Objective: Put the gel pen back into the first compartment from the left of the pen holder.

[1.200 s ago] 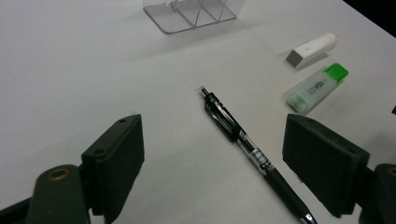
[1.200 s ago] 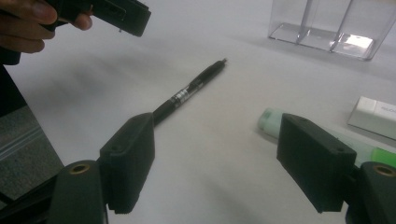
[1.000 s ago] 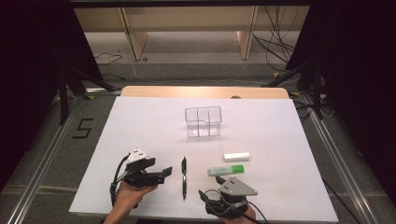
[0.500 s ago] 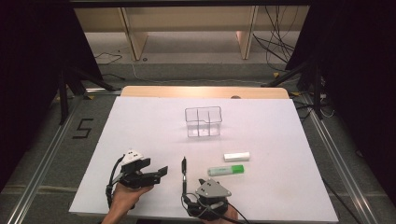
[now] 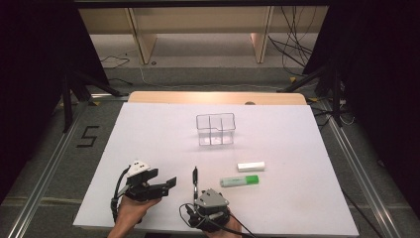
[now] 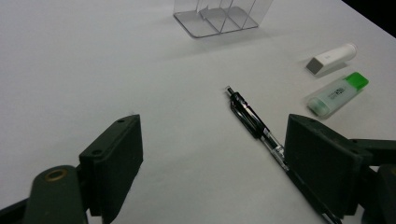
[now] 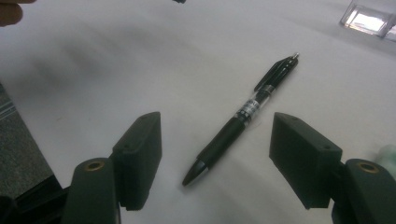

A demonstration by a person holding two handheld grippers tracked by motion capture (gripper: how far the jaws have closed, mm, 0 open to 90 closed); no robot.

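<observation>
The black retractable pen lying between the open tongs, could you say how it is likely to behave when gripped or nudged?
The black retractable pen looks rigid and slim, so probably light. Its round barrel may roll, though the clip should check that. The dark grip section likely slips less than the clear middle.

High view overhead, far; gripper views low, share pen point(image 7: 243, 114).
</observation>
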